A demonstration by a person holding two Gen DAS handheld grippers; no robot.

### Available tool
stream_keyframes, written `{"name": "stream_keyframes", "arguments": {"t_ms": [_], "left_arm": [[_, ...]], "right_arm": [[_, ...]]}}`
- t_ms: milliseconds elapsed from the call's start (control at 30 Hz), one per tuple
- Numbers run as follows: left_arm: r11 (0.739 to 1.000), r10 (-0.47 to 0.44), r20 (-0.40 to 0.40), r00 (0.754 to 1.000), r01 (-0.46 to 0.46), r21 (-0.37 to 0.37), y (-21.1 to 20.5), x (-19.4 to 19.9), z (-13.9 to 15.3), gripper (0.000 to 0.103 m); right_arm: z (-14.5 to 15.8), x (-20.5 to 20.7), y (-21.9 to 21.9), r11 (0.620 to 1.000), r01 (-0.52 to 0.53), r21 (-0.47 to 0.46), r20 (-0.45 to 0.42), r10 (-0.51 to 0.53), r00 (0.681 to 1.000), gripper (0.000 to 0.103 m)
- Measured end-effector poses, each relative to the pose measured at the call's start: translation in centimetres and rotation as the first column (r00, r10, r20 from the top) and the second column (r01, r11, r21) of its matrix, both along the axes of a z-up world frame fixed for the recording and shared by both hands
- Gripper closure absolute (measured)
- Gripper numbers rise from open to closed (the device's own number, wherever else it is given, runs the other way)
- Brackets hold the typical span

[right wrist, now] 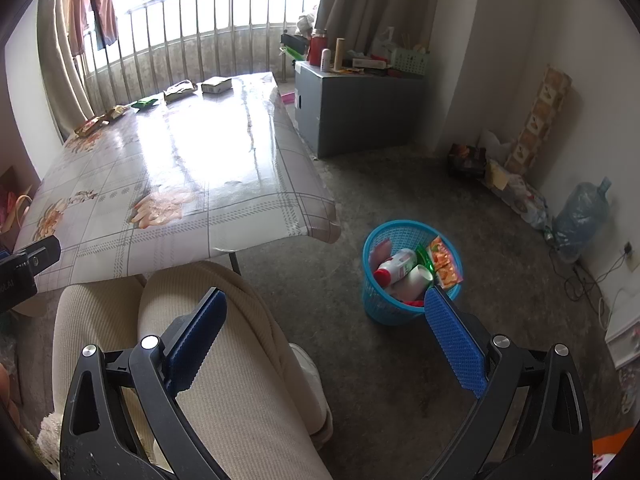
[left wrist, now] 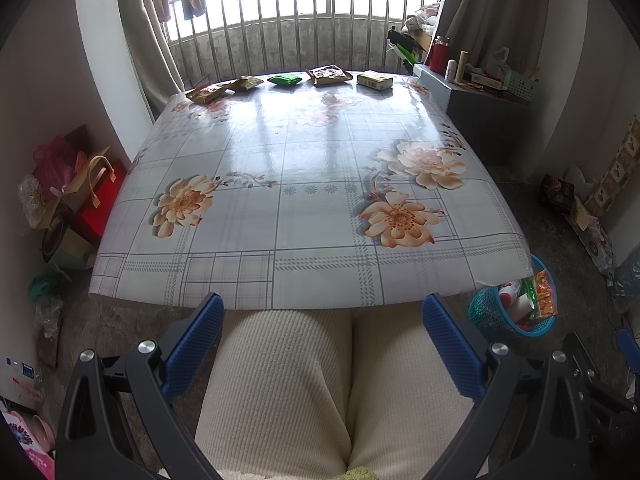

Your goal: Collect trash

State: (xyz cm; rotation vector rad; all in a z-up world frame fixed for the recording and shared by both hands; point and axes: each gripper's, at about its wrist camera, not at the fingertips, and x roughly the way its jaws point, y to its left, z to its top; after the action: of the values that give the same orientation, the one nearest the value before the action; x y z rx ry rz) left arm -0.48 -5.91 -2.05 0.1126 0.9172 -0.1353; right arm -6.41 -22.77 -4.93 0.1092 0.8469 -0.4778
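Several pieces of trash lie in a row along the table's far edge: brown snack wrappers, a green packet, a larger wrapper and a pale box; the box and green packet also show in the right wrist view. A blue mesh basket on the floor right of the table holds a bottle, a cup and wrappers; the basket shows in the left wrist view too. My left gripper is open above the person's lap. My right gripper is open, empty, near the basket.
The table has a glossy floral cloth. The person's legs in cream trousers sit at its near edge. A grey cabinet with clutter stands at the back right. Bags and boxes crowd the left floor; a water jug is by the right wall.
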Motion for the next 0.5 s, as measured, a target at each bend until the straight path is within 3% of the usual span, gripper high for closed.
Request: {"name": "stream_keyframes", "arguments": {"t_ms": [500], "left_arm": [[1.0, -0.001, 0.0, 1.0, 0.001, 0.0, -0.04, -0.03, 0.02, 0.006]], "right_arm": [[-0.05, -0.08, -0.01, 1.0, 0.002, 0.001, 0.001, -0.002, 1.0, 0.008]]}}
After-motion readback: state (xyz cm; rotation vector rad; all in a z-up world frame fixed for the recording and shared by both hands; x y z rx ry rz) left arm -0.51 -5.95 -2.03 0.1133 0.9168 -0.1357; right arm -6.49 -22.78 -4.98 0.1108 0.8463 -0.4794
